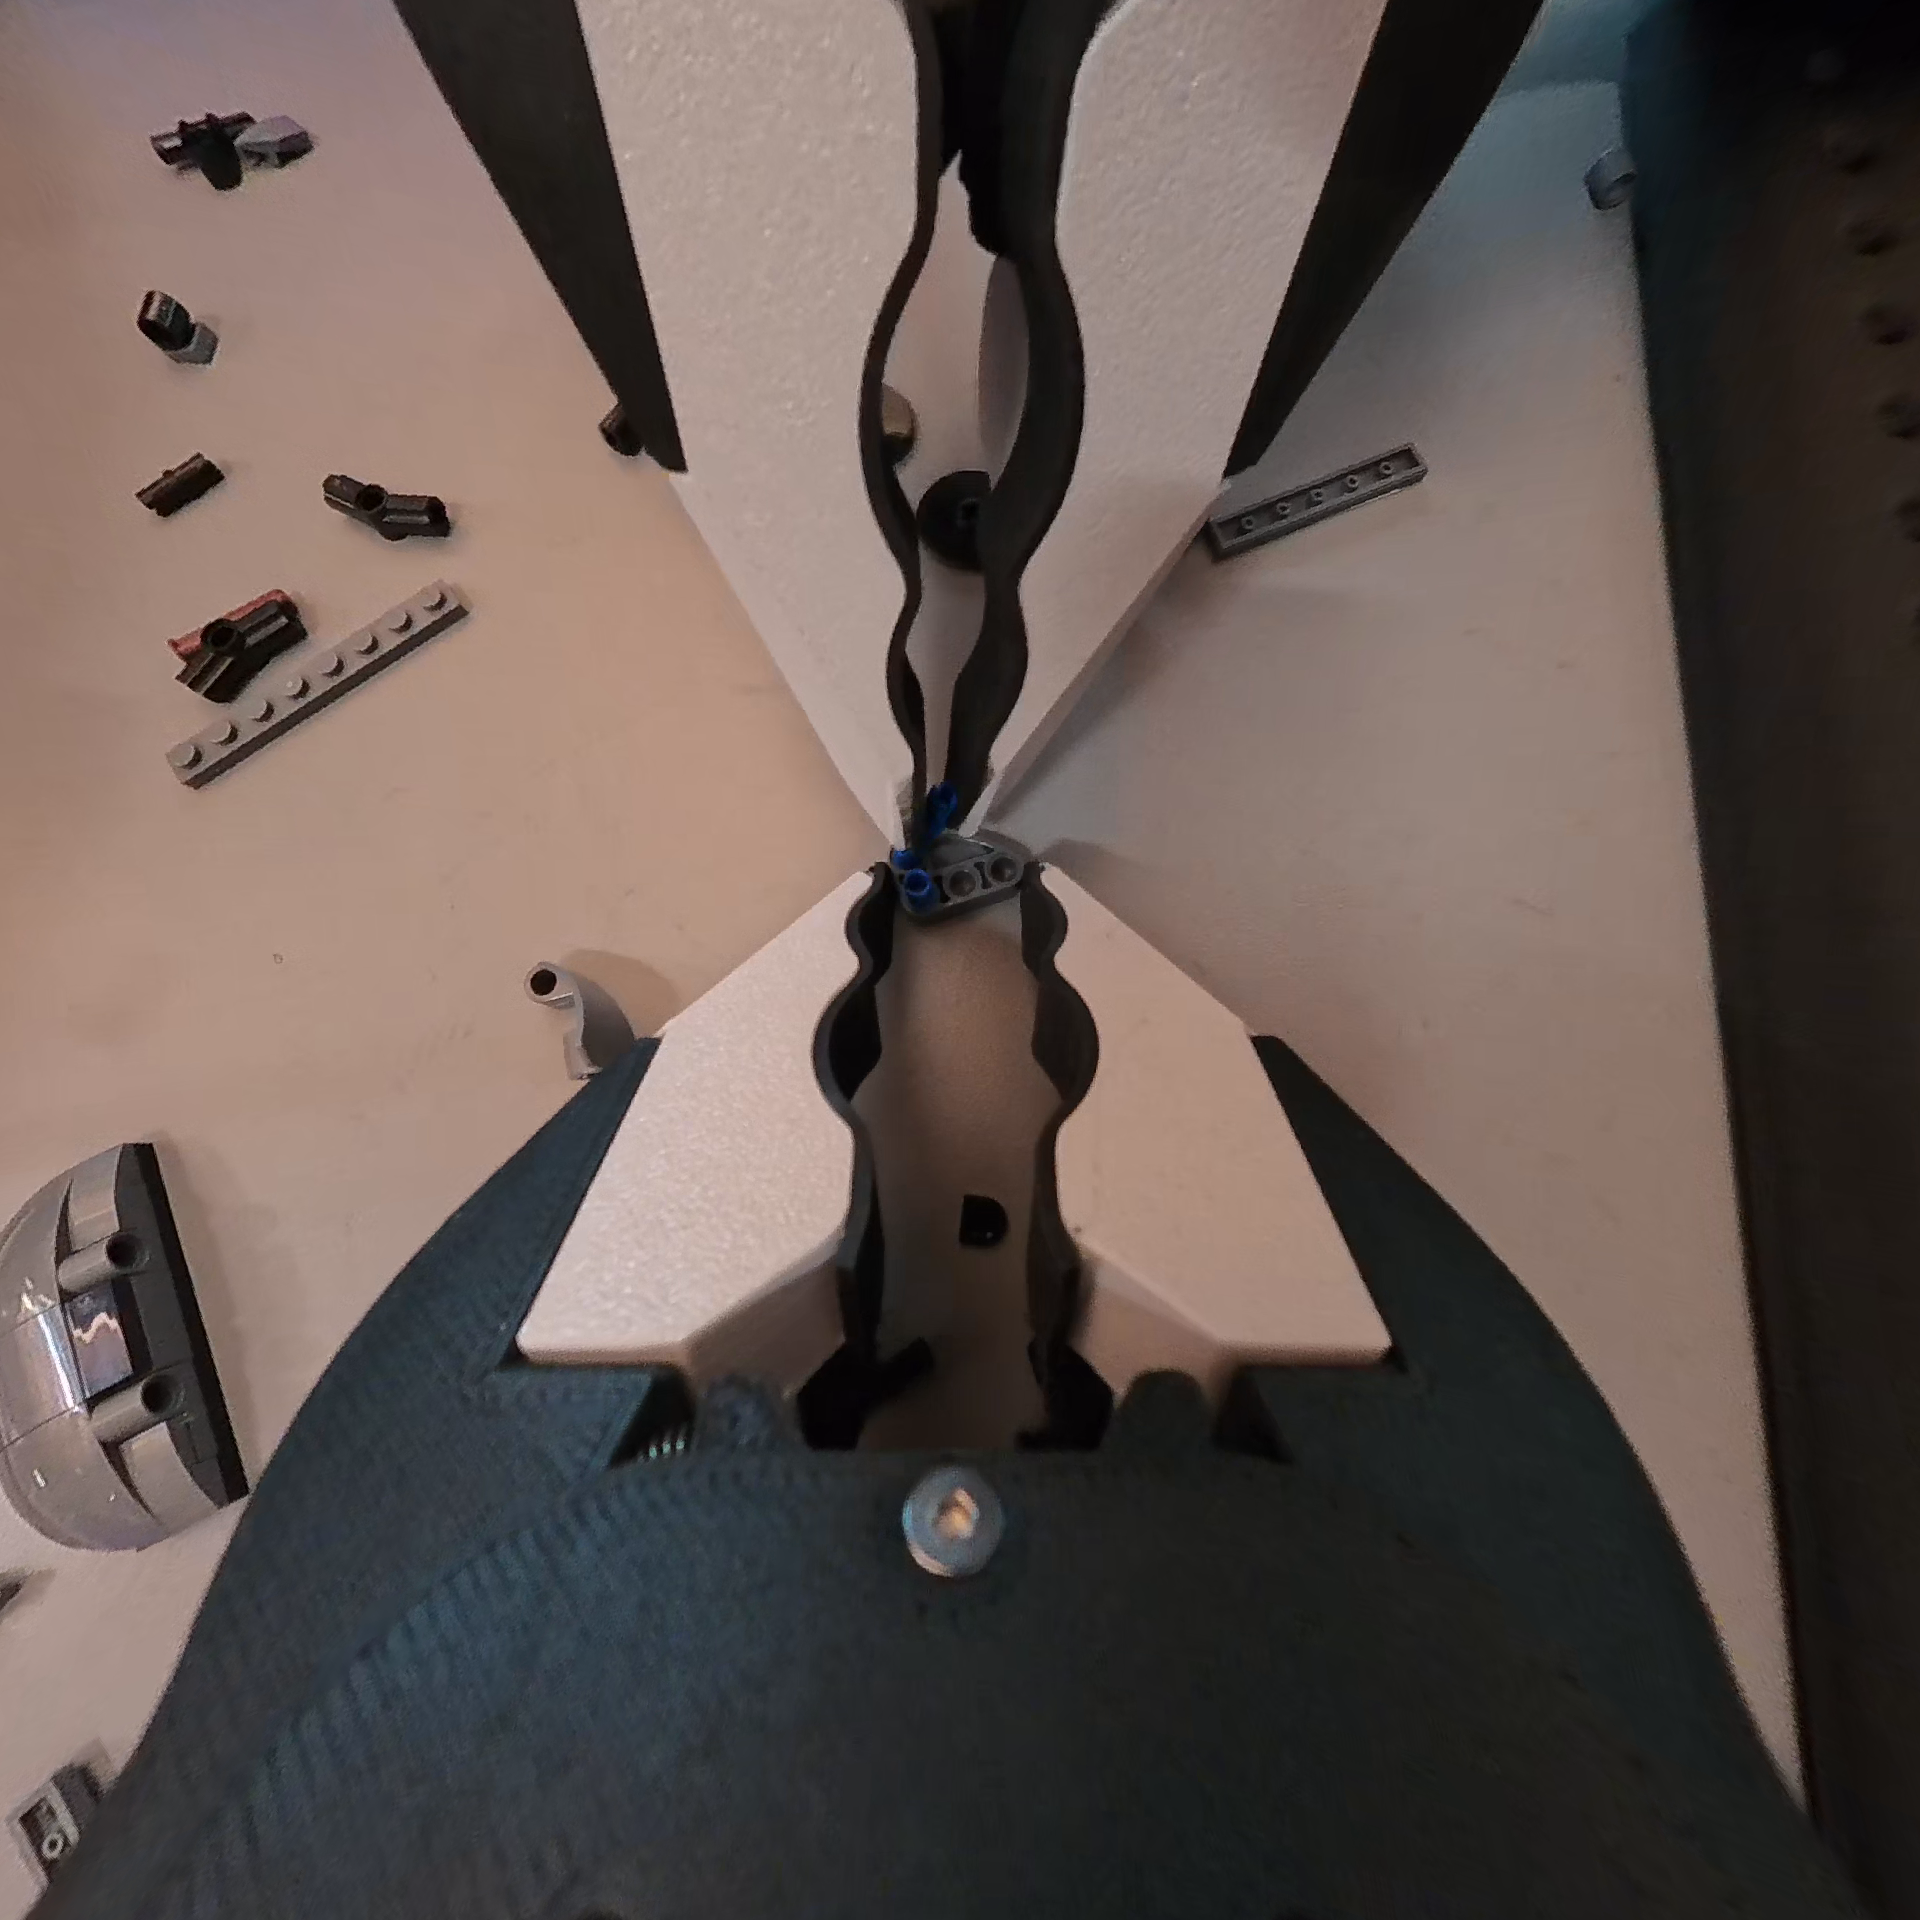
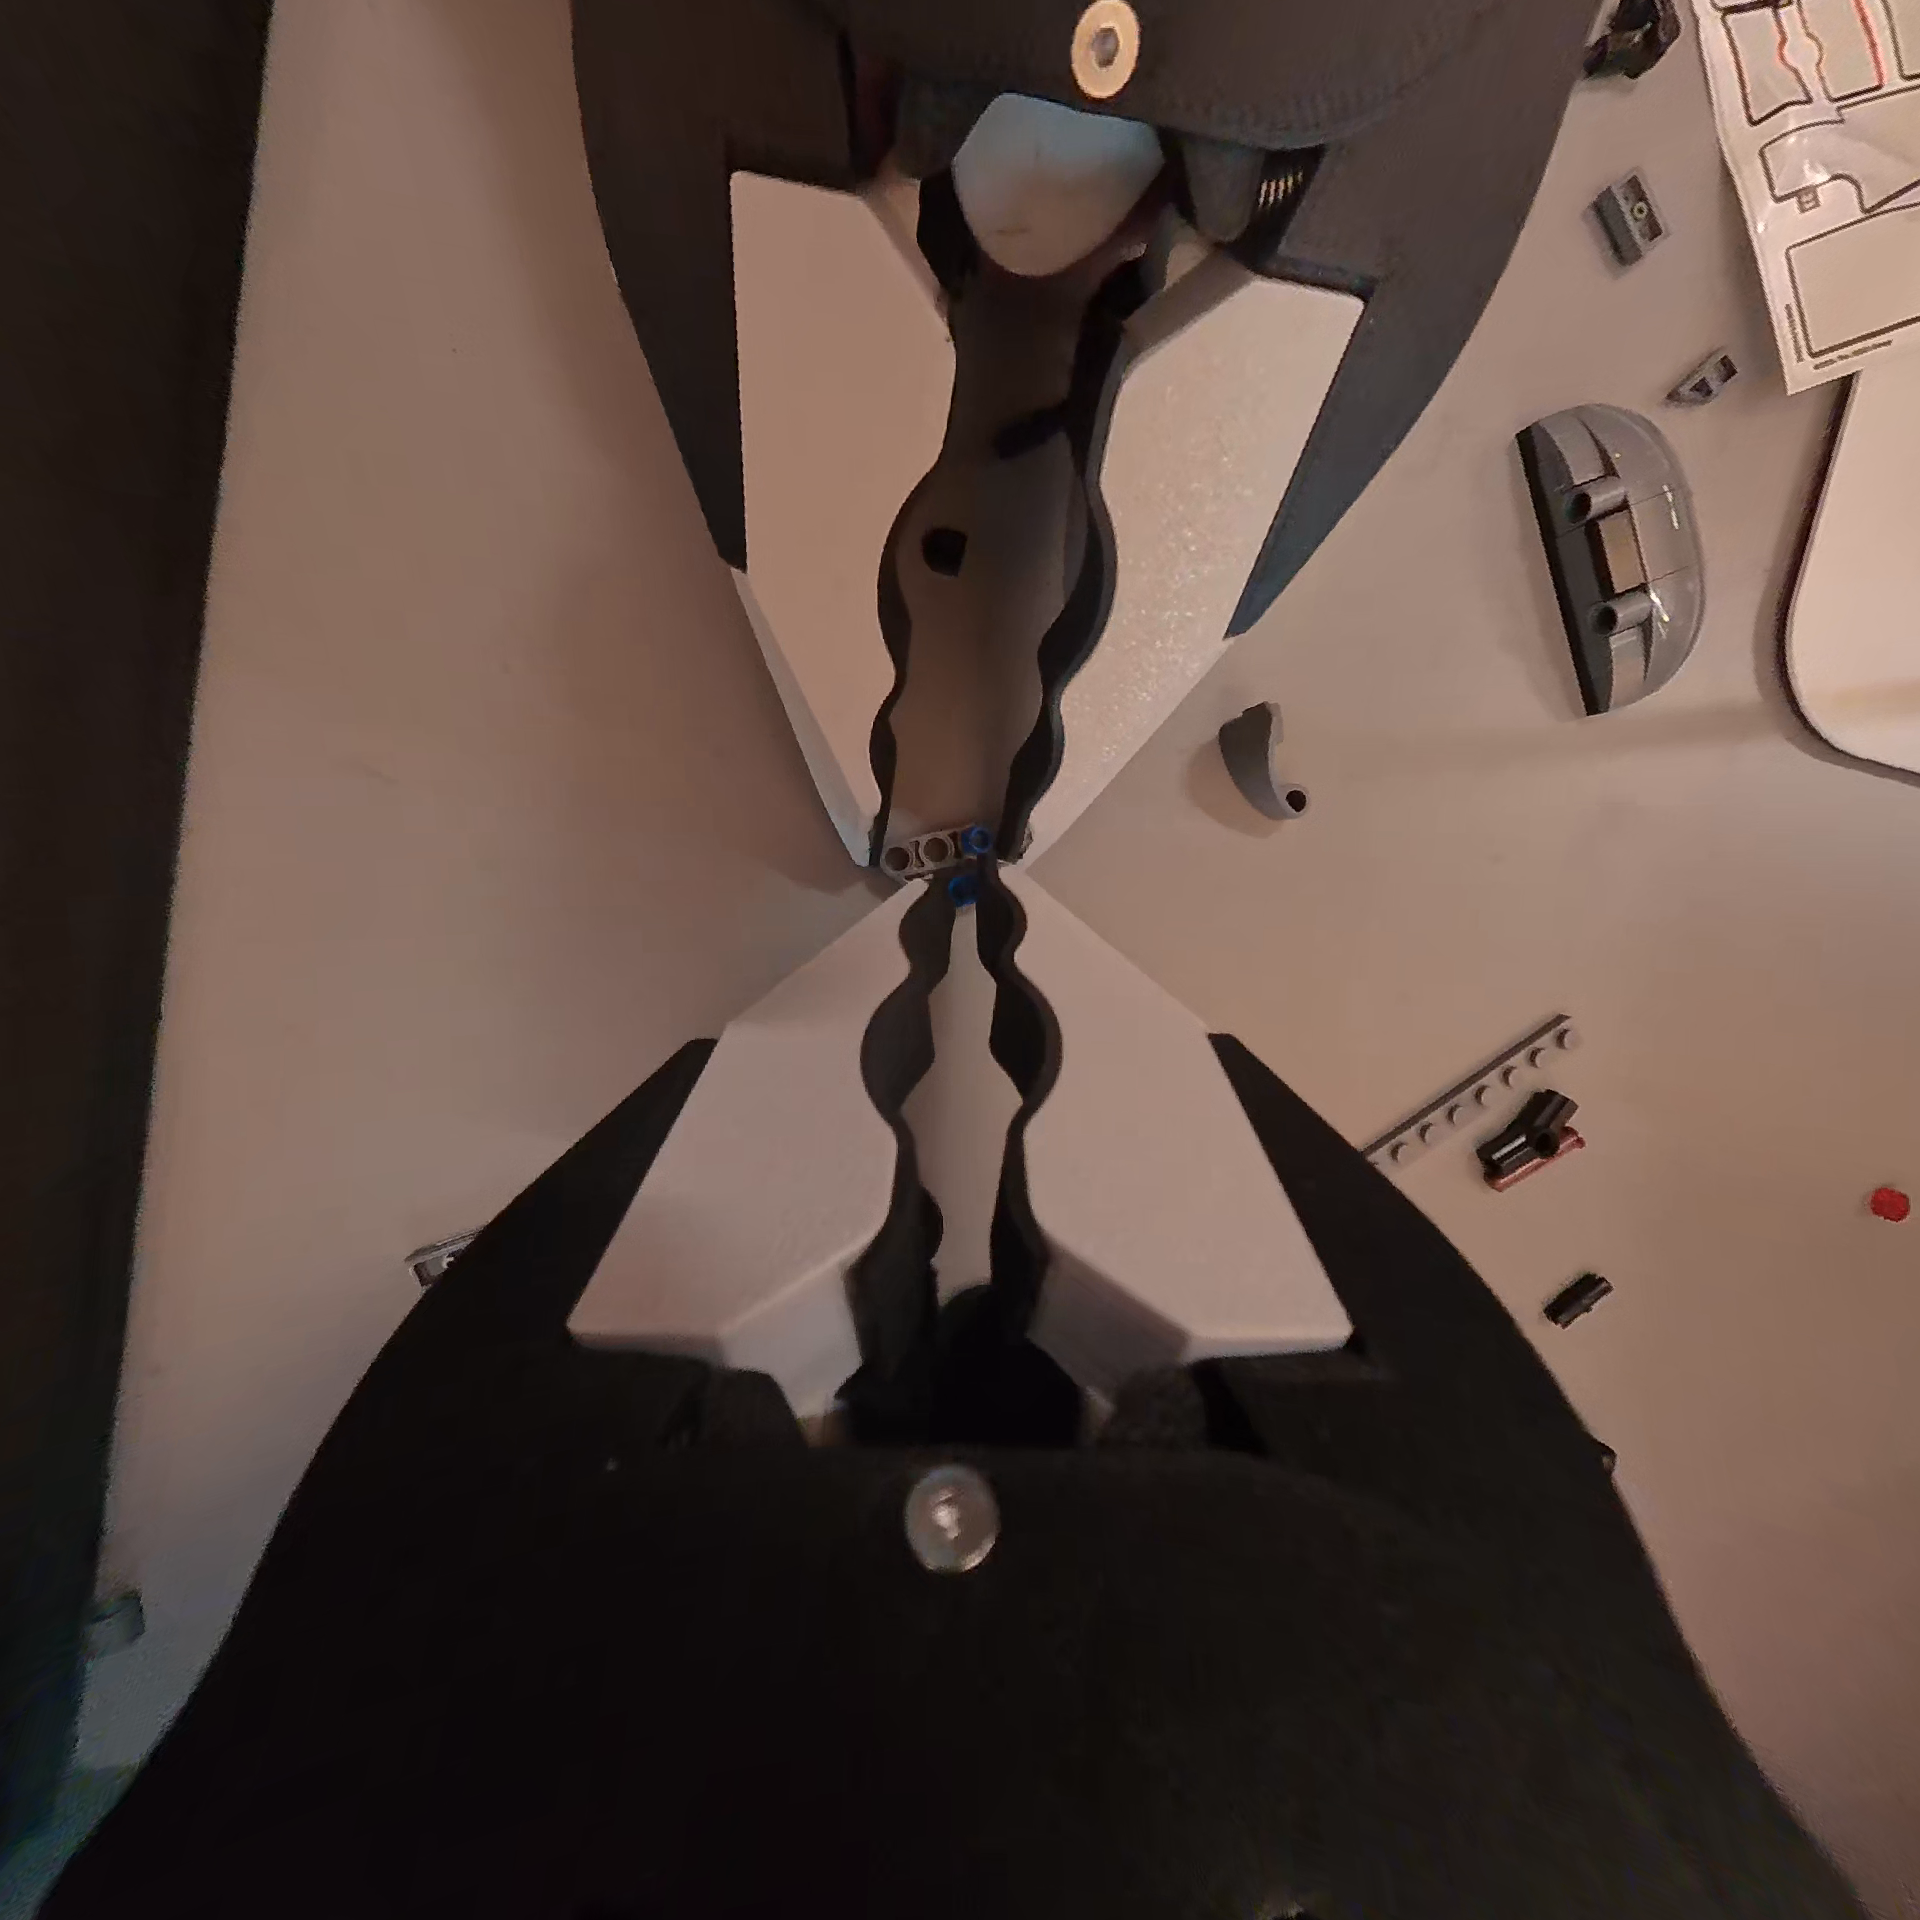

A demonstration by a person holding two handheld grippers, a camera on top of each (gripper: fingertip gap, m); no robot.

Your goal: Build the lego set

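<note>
My left gripper [image 1: 961, 885] is shut on a small grey beam with holes [image 1: 971, 881] and holds it above the white table. One blue pin [image 1: 916, 883] sits in the beam's end hole. My right gripper [image 2: 967, 902] is shut on a second blue pin [image 2: 964, 885], tip to tip with the left gripper. This pin touches the beam [image 2: 920, 852] next to the seated pin [image 2: 974, 836]. In the left wrist view the right gripper [image 1: 940, 790] comes down from the top with its pin [image 1: 942, 802].
Loose parts lie on the table: a long grey plate [image 1: 312, 686], black connectors [image 1: 387, 506], a curved grey piece [image 1: 577, 1013], a grey domed sub-assembly [image 1: 94, 1340] and a dark plate [image 1: 1314, 504]. A sticker sheet [image 2: 1808, 177] and a red stud [image 2: 1889, 1203] lie at the right. A dark edge [image 1: 1787, 831] borders the table. Only a small space, under 4 cm, lies between the two pairs of fingers.
</note>
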